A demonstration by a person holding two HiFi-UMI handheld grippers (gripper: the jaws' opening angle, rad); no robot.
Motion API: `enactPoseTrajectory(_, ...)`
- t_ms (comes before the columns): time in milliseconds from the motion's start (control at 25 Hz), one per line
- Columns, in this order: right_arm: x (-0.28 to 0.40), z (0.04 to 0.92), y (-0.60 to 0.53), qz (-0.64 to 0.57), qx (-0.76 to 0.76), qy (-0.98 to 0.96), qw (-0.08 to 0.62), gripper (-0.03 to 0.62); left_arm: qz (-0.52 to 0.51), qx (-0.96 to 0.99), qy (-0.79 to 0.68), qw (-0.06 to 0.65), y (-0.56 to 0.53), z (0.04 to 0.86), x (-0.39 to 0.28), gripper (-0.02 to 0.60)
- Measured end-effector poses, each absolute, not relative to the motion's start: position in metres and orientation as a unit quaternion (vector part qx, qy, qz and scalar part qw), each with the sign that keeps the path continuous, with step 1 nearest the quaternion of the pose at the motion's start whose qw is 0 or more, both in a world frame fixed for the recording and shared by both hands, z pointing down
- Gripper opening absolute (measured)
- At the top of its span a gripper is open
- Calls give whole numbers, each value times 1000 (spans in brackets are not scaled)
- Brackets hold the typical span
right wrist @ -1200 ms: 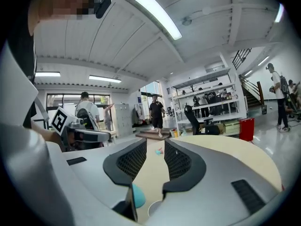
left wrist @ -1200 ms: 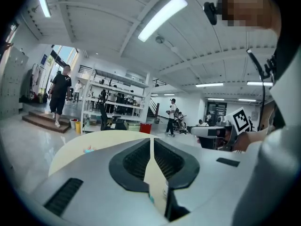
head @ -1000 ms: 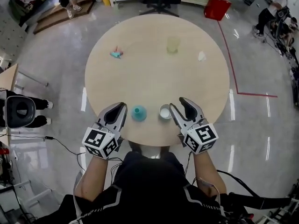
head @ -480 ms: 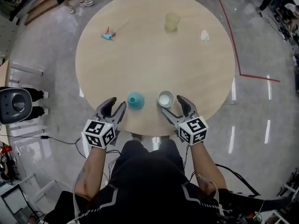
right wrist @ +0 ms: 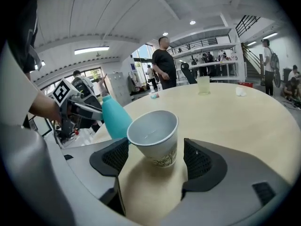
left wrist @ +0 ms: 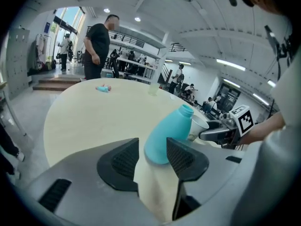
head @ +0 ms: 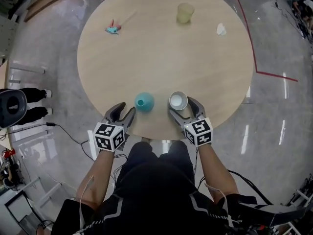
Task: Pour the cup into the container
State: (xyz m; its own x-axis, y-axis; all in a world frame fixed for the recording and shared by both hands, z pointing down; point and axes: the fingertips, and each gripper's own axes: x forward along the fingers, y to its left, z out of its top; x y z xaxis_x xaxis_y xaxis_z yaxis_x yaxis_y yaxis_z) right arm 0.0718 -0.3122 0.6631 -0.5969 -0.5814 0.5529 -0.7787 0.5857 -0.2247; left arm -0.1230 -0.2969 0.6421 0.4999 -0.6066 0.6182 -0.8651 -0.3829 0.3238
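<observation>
My left claw (head: pixel 123 111) is released, jaws just opened, gripping nothing. The teal plastic bottle (head: pixel 144 102) stands upright just past its tips on the round beige desk (head: pixel 161 48). The white paper cup (head: pixel 178 101) stands between my right claw's (head: pixel 184 109) just-opened pads, untouched.

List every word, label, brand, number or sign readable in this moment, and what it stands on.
No word or number is readable.
Paper cup: dark print low on its wall, too blurred to read.
Teal bottle: plain, no label on the sides shown.
Left marker cube and right marker cube: black-and-white square patterns, no letters.
</observation>
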Motion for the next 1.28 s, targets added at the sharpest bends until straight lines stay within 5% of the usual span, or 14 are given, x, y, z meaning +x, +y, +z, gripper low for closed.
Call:
enactPoseTrajectory(360, 65, 682, -317, 210, 398, -863, 227, 345, 211, 802, -464, 312, -303, 650, -125, 171)
enactPoseTrajectory(800, 64, 683, -326, 191, 417, -862, 216, 310, 197, 801, -471, 312, -311, 645, -133, 48)
enactPoseTrajectory(1280, 66, 628, -321, 165, 406, -873, 215, 305, 161, 816, -476, 285, -317, 602, -136, 6)
